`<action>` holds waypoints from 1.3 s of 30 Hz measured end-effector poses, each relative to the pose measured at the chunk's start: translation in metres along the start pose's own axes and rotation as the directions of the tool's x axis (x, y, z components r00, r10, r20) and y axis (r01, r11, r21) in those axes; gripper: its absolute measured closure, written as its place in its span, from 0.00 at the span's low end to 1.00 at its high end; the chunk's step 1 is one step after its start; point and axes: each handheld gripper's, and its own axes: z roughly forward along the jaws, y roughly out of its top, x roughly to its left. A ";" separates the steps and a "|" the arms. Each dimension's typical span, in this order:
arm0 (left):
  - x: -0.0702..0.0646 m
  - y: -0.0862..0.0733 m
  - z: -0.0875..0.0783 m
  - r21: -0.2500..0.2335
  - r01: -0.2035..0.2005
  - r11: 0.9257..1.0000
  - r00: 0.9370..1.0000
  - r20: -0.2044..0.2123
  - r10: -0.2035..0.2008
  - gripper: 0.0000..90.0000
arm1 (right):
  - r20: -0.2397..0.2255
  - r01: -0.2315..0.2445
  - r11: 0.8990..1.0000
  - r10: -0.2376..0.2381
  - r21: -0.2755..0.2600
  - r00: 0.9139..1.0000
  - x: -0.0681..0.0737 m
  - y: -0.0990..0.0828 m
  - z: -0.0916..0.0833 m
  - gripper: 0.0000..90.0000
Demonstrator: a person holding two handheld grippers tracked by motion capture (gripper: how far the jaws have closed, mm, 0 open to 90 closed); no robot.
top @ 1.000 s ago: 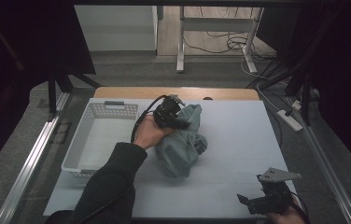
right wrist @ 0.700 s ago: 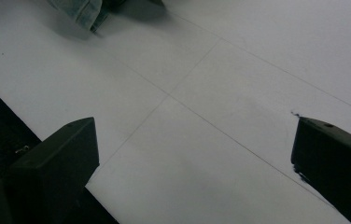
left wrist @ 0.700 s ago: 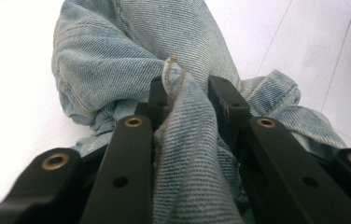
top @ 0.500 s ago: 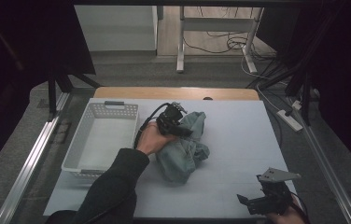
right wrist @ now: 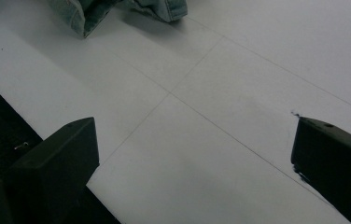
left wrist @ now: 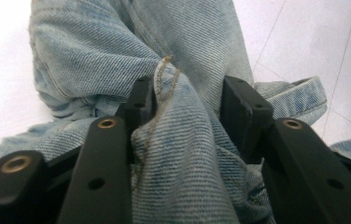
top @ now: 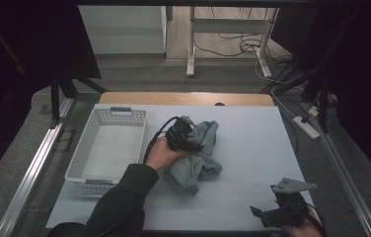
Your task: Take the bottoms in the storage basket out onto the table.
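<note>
Since the earlier pictures the left claw (top: 187, 139) has sunk with the denim garment (top: 198, 154) onto the tabletop (top: 252, 148), and its jaws have just been opening, a fold of cloth between them. In the left gripper view that fold (left wrist: 183, 140) fills the gap; it touches one pad and stands just off the other, so the hold looks released rather than firm.

Nearest the person, the right claw (top: 272, 213) hangs open over bare tabletop, the garment well beyond it.

A frayed thread (left wrist: 164, 88) lies against one jaw of the left claw; I judge it could snag as the claw lifts away and drag the heap along.

Left of that claw stands the white basket (top: 94, 163), apart from the garment. If the cloth belongs there, letting go here leaves it short.
</note>
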 end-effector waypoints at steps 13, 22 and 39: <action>-0.002 -0.011 0.018 0.037 -0.013 0.999 1.000 0.015 0.013 0.39 | -0.001 0.007 1.000 -0.007 0.003 1.000 0.001 0.000 0.001 0.01; -0.008 -0.015 0.026 0.066 -0.045 0.997 0.999 -0.013 0.046 0.21 | 0.002 0.024 1.000 -0.024 0.017 1.000 0.002 0.001 0.001 0.01; -0.012 -0.023 0.031 0.026 -0.083 0.996 0.996 0.023 0.082 0.01 | 0.001 0.013 1.000 -0.013 0.008 1.000 0.001 0.000 0.001 0.01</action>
